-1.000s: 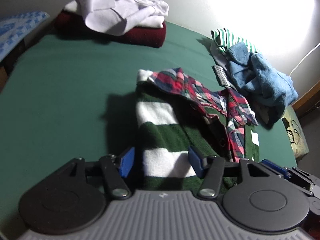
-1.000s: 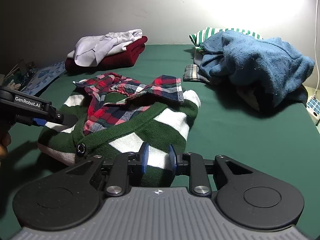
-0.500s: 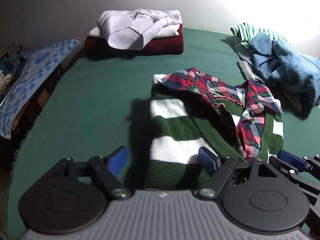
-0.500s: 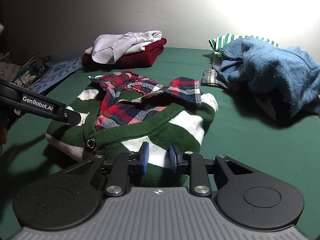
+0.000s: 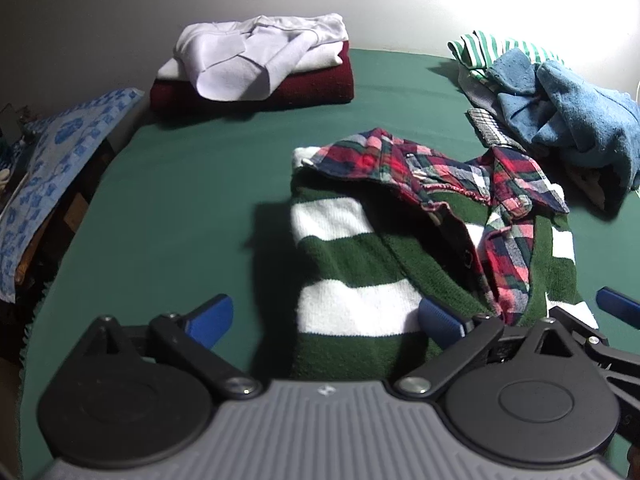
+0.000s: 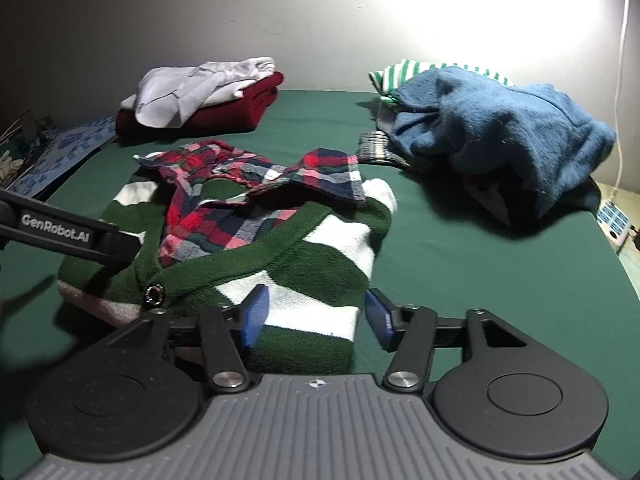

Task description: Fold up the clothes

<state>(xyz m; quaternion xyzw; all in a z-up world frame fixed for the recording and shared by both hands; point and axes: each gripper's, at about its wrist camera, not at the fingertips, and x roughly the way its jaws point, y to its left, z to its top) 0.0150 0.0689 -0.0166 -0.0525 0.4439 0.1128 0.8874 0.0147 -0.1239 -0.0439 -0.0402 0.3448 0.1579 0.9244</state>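
Note:
A folded green-and-white striped cardigan with a red plaid shirt collar lies on the green bed cover. My left gripper hovers over the cardigan's near left edge. Its jaws are still opening and stand wide, and the pads do not press the knit. My right gripper is at the cardigan's near right corner, jaws opening. One pad is over the knit and the other is off its edge. A left gripper finger reaches over the cardigan's left side.
A folded white garment on a maroon one sits at the back left. A loose pile with a blue fleece and a green-striped top lies at the back right. A blue patterned cloth hangs off the left edge. A power strip lies far right.
Both grippers let go of the cardigan. The left jaws spread steadily wider while that view swung; the right jaws, narrow on the hem before, opened in the last half second.

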